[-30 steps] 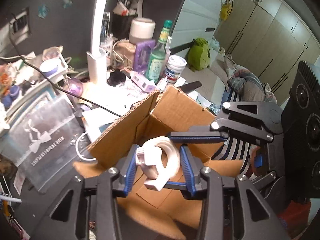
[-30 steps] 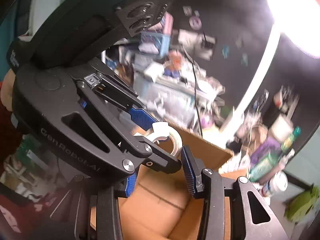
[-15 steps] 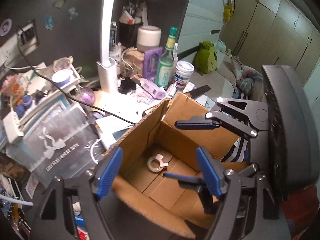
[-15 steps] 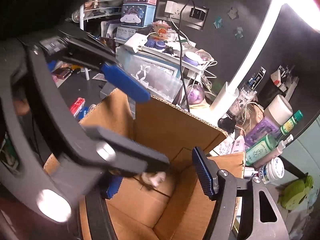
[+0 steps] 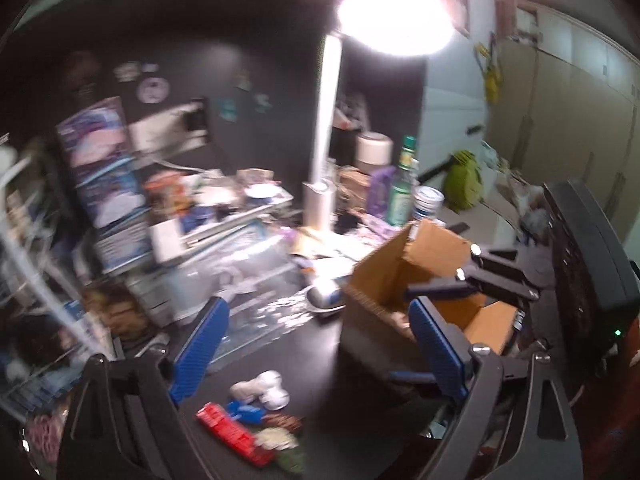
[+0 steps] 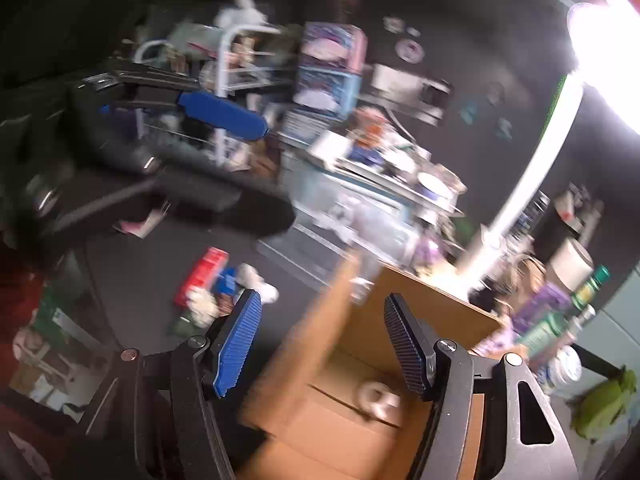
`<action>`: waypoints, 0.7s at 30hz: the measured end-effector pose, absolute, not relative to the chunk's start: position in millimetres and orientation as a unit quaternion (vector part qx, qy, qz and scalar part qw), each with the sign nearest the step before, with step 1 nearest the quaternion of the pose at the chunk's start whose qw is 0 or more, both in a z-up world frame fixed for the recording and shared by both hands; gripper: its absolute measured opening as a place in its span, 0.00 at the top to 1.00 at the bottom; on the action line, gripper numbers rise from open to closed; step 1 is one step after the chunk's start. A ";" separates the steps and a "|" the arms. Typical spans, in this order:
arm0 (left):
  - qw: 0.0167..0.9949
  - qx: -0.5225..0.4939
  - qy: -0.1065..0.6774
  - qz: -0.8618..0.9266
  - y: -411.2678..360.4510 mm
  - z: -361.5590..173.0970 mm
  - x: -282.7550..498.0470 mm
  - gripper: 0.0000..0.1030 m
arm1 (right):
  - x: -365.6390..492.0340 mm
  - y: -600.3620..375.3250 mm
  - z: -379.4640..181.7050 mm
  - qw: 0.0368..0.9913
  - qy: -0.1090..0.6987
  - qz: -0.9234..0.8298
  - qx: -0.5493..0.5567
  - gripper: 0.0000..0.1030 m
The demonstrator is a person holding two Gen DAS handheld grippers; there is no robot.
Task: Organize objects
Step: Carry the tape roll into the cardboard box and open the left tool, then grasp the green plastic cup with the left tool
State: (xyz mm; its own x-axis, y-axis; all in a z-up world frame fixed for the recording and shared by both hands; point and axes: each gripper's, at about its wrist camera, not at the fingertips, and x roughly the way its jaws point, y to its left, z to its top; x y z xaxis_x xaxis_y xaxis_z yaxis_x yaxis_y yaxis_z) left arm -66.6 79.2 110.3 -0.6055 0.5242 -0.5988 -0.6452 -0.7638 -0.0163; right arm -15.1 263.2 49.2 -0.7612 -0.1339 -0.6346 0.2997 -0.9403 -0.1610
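My right gripper hangs with jaws apart over the open brown cardboard box, white tape roll lying inside, small red packet left on the black desk.

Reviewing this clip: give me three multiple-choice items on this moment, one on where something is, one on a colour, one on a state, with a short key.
1. Where is the white tape dispenser?
A. On the floor of the cardboard box
B. On the dark tabletop
C. Between a gripper's pads

2. What colour is the flat packet on the dark tabletop?
A. Green
B. Red
C. Yellow

3. What does the left gripper hold?
A. The packet
B. A bottle
C. Nothing

Key: 1 A, the right wrist view shows it lying on the box floor; 2 B, it reads red in both views; 3 C, its jaws are opening with only tabletop between the pads.
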 end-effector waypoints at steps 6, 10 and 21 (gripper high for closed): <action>0.270 -0.283 0.084 0.916 6.8 81.7 -49.2 0.11 | -17.1 197.1 28.6 0.181 0.125 -0.924 0.312 0.41; 0.236 -0.286 0.083 0.925 -26.5 50.4 -39.3 0.11 | -24.6 167.0 -1.4 0.219 0.113 -0.910 0.334 0.41; 0.212 -0.340 0.066 0.914 -61.8 -33.1 -35.4 0.11 | -52.0 152.4 -108.0 0.237 0.084 -0.869 0.426 0.52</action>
